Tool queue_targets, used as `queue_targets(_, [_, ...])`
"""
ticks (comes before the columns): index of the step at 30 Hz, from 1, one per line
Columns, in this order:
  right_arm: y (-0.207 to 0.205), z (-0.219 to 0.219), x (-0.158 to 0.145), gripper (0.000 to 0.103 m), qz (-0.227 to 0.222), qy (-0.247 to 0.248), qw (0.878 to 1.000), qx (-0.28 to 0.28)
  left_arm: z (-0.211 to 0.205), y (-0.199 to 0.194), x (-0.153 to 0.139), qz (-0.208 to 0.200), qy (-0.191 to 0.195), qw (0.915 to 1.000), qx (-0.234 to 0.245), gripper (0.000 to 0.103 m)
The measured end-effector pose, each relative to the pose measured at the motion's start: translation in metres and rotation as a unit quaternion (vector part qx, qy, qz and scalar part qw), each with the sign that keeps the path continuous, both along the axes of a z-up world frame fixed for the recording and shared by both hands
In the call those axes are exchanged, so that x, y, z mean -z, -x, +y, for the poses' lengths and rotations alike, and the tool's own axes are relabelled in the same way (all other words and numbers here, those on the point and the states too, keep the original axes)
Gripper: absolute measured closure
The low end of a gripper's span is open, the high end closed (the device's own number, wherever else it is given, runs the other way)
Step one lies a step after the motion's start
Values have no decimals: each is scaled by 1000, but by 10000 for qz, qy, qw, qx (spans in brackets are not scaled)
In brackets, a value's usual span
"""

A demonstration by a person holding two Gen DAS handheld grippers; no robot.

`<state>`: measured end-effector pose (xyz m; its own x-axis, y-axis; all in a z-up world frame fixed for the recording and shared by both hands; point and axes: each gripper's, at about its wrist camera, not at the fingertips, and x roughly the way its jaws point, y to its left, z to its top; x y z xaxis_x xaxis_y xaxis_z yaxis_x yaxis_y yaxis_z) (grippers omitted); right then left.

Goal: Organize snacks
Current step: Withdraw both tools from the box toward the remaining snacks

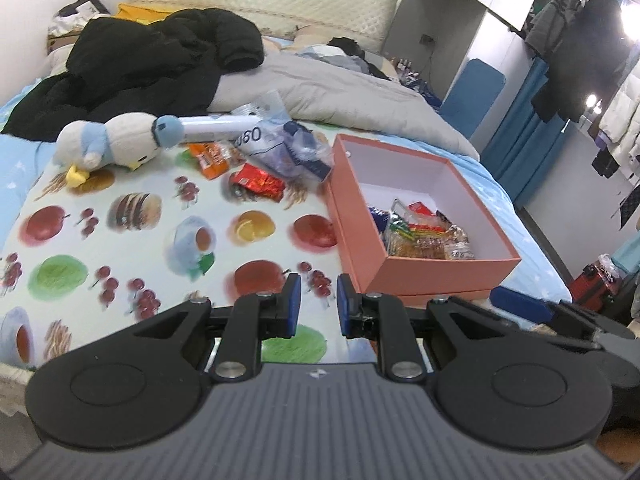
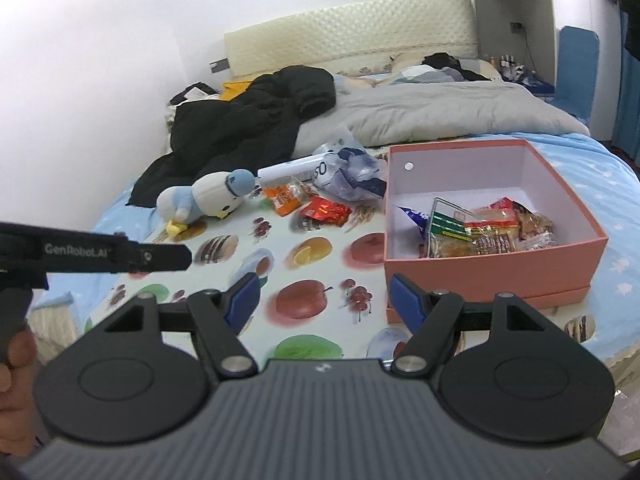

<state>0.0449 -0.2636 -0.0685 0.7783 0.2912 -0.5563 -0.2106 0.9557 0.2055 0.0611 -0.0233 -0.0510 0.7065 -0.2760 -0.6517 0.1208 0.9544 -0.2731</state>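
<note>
Fingers of the left gripper (image 1: 316, 304) stand narrowly apart and empty; the right gripper (image 2: 322, 300) gapes wide, empty too. Some snacks already fill the pink box (image 2: 492, 268). Next pick, likely: the red packet (image 2: 325, 211) just left of it. Legible: "GenRobot.AI".
</note>
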Motion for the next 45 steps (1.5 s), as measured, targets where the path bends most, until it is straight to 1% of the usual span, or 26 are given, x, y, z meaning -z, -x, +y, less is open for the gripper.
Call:
queue_targets(3, [-1,2,0,30,-11,-14,10000,23,4,-3,3,43,-7,10000,-59,81])
queue_targets(6, [-5,5,6,30,90,-71,9999,25,7,-7,4,56,-8,9999,-112,81])
queue_targets(13, [-16,14,15,30,191,-76,9998,20,14,-30,13,235,-25,9996,-171,81])
queue_targets(17, [-28,20,23,30,254,-116,9996,93,21,-52,17,236,-198,9993,-197,81])
queue_targets(22, [-55,31,33,30,334,-94,9993,123,37,-88,28,326,-253,9988,-261,80])
queue_targets(24, [-67,35,35,30,336,-4,9994,106,42,-105,37,408,-274,9983,-328,74])
queue_targets(29, [-102,43,42,30,384,107,9992,37,54,-151,60,555,-243,9967,-540,69])
queue_targets(30, [-109,45,45,30,397,137,9991,44,57,-162,65,578,-212,9964,-575,66])
queue_targets(31, [-117,47,48,30,435,144,9989,38,60,-171,69,590,-204,9963,-591,63])
queue_targets(32, [-125,50,52,30,477,128,9988,-13,62,-181,73,614,-226,9960,-615,56])
queue_targets(33, [-135,53,55,30,511,123,9986,-96,65,-193,78,639,-258,9955,-648,50])
queue_targets(38, [-175,75,73,30,483,404,9971,-420,76,-252,110,821,-271,9941,-662,38])
queue_targets(41, [-203,84,87,30,513,494,9961,-512,81,-288,134,906,-266,9935,-642,38])
queue_targets(43, [-224,88,98,26,596,507,9958,-482,84,-310,150,966,-185,9931,-631,31])
queue_targets(44, [-233,89,104,19,617,440,9962,-431,86,-320,158,995,-129,9928,-656,25])
queue_targets(45, [-244,90,111,17,602,332,9969,-370,89,-332,166,1008,-43,9926,-671,23])
